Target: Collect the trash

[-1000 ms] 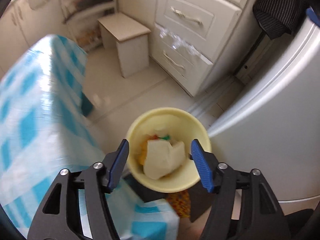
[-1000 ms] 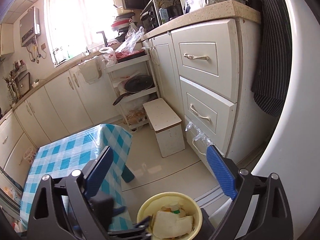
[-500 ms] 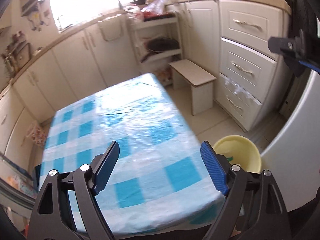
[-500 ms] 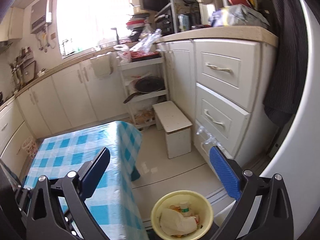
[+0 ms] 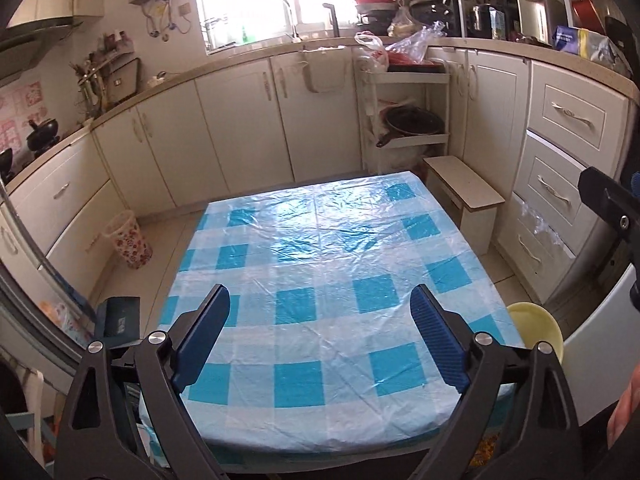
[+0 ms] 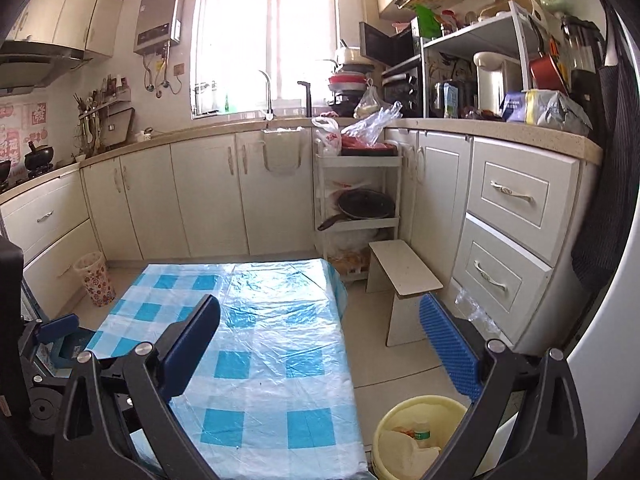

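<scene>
only the rim of the yellow bin [image 5: 536, 328] clears the checked table [image 5: 320, 280]; left gripper [image 5: 320, 336] just opened, right gripper [image 6: 320, 344] spread, both empty.

We are in a small home kitchen. Cream cabinets [image 6: 208, 196] run under a long counter [image 6: 500, 130] along two walls, with a sink tap [image 6: 267, 92] below a bright window [image 6: 264, 32]. A water heater [image 6: 159, 20] hangs on the wall, and a range hood [image 6: 36, 66] sits over a stove. We see a toaster oven [image 6: 402, 84], stacked pots [image 6: 347, 80], a pan [image 6: 362, 206] on a rack, a stool [image 6: 404, 276] and a table [image 6: 256, 340] with a blue checked cloth.
</scene>
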### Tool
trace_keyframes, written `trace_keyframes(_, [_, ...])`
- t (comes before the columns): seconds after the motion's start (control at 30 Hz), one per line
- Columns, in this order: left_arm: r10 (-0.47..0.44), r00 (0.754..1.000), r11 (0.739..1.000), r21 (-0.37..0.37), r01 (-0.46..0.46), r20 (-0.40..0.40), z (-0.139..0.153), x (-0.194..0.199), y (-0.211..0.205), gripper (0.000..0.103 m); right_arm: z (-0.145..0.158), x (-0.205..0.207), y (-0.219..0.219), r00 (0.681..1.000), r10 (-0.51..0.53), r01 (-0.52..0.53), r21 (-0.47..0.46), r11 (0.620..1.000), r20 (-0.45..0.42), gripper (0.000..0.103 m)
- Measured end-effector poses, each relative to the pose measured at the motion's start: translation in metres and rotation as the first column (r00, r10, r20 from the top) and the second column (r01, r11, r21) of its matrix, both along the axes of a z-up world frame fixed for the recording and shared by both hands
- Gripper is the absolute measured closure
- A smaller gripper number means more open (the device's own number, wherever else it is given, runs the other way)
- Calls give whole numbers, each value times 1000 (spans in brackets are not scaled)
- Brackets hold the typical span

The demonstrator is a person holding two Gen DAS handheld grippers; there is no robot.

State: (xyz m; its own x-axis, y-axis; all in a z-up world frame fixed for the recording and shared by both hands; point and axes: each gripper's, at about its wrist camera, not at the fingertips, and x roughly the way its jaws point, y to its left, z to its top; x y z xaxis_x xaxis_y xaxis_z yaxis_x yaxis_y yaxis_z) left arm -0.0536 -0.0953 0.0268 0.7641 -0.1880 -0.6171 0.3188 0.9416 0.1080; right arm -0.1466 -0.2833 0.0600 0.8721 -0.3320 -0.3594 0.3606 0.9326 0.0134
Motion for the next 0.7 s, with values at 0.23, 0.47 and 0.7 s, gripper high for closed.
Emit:
trace_keyframes(0.23, [51, 999, 997, -55, -50, 13, 2, -7, 41, 12, 0, -1, 24, 997, -48, 49, -15, 999, 55, 8])
trace_keyframes(0.47, [90, 994, 995, -57, -87, 63, 2, -19, 57, 11, -1, -2, 36, 993, -86, 89, -29, 996, 86, 8])
trace_keyframes(0.7, [94, 993, 993, -84, -88, 72, -1, -24, 58, 8, -12, 6, 37, 993, -105, 103, 38, 994, 55, 7])
